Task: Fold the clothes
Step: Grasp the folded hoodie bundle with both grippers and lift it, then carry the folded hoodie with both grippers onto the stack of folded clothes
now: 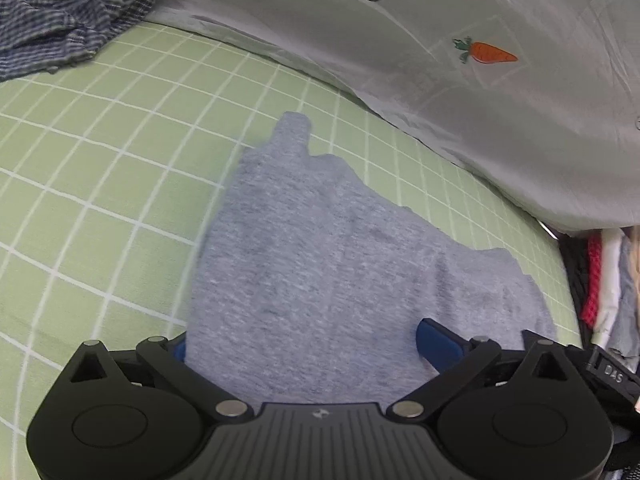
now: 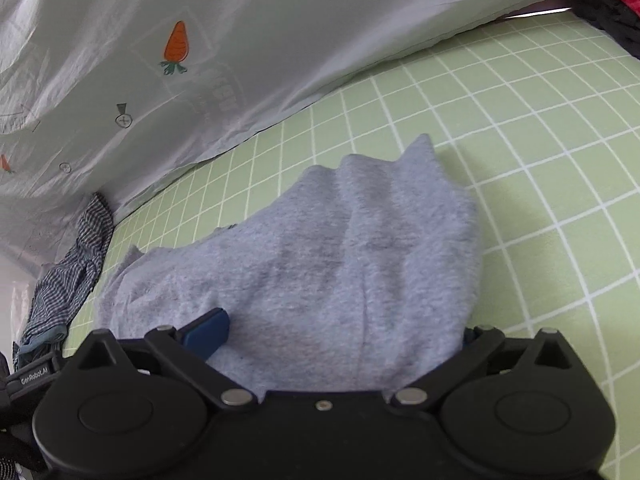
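left wrist view: the left tongs (image 1: pixel 308 344) stand spread wide over the grey garment (image 1: pixel 320 264), gripping nothing. only the right blue pad (image 1: pixel 438 342) shows well; the left pad is almost wholly hidden behind the garment's near edge, with just a sliver of blue at the cloth's left side. whether the pads touch the cloth is hard to tell. the garment lies flat on the green checked sheet (image 1: pixel 100 200), its near edge cut off by the tongs' black body. far left, a crumpled blue checked shirt (image 1: pixel 60 28) is cropped by the frame edge. along the far side lies a pale quilt (image 1: pixel 520 140) printed with a carrot (image 1: pixel 488 53). at the right edge a pile of clothes (image 1: pixel 604 292) is blurred and mostly out of frame. a black part at the lower right carries raised letters that read roughly "das".

right wrist view: the right tongs (image 2: pixel 340 332) are also wide open and hold nothing. the left blue pad (image 2: pixel 208 332) rests by the grey garment (image 2: pixel 320 272); the right pad is covered by a fold of cloth. here the garment is rumpled, humped toward the far right. a black part at the lower left reads "genrobot.ai". faint grey lettering on the quilt (image 2: pixel 100 40) is unreadable.
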`<state>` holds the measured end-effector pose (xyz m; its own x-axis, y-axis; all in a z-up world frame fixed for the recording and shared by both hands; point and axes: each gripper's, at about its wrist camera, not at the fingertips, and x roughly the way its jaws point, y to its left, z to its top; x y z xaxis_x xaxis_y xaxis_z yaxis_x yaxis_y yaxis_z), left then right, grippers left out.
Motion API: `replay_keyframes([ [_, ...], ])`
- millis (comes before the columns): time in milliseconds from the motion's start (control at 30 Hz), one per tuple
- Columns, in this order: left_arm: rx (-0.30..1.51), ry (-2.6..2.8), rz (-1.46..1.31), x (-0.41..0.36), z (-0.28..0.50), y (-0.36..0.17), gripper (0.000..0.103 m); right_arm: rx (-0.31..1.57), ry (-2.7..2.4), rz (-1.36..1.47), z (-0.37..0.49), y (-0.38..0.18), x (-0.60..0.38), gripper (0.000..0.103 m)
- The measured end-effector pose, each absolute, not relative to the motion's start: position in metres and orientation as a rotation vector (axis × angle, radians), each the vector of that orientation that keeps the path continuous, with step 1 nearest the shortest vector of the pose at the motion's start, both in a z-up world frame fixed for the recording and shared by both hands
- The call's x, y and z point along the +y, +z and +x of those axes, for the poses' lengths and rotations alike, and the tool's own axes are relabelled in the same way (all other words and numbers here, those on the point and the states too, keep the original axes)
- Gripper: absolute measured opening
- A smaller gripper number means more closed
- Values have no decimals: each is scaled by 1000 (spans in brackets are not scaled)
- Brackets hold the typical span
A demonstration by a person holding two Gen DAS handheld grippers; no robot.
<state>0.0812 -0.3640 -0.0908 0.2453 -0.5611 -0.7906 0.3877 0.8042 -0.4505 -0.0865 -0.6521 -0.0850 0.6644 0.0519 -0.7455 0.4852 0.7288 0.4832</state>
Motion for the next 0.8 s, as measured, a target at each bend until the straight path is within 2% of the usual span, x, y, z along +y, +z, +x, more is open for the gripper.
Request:
replay_keyframes([
  [33, 1147, -652, -159, -368, 77, -90, 96, 819, -253, 733, -85, -86, -650, 103],
  [67, 1140, -654, -142, -371, 73, -90, 87, 814, -238, 740, -85, -87, -648, 103],
  [100, 1133, -659, -122, -372, 69, -88, 68, 816, -218, 744, -86, -87, -647, 95],
  [133, 1132, -664, -128, -372, 67, -87, 59, 818, -190, 748, -86, -86, -645, 85],
  [167, 1141, -666, -176, -367, 65, -86, 50, 817, -159, 757, -87, -85, -644, 59],
  [200, 1144, -670, -206, -362, 63, -84, 46, 810, -142, 761, -90, -82, -643, 49],
  [333, 1109, -720, -153, -350, 42, -68, 38, 756, -137, 748, -113, -64, -632, 41],
  [800, 1055, -809, -121, -320, -103, -27, 37, 661, -215, 797, -270, -16, -599, 40],
])
